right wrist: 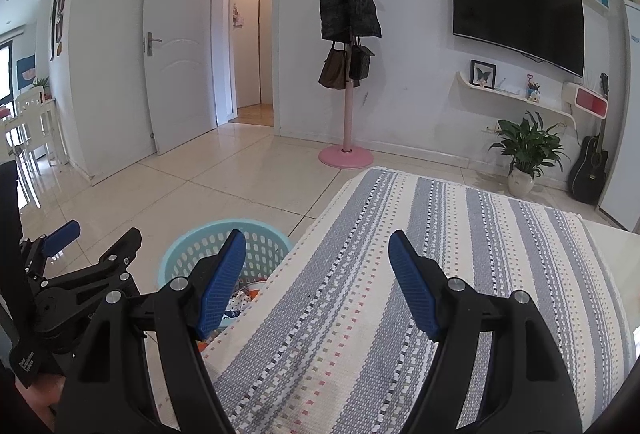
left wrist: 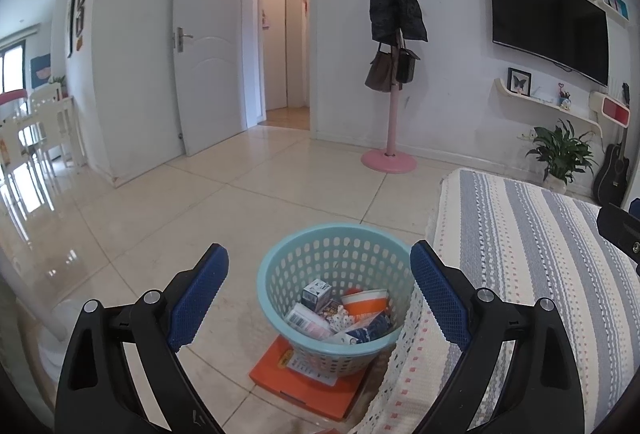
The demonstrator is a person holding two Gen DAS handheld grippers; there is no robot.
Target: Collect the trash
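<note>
Between left hand-held gripper (left wrist: 320,290) fingers, filled basket (left wrist: 280,274), apparently untouched

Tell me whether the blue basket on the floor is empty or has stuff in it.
Partly filled. The basket holds cartons, wrappers and an orange cup at its bottom.

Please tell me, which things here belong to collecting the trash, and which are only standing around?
Belong to the job:
- blue basket on the floor
- trash inside it: small boxes, an orange cup
- left gripper, open
- right gripper, open

Only standing around:
- striped cloth
- orange box under the basket
- coat stand
- plant
- guitar
- television
</note>
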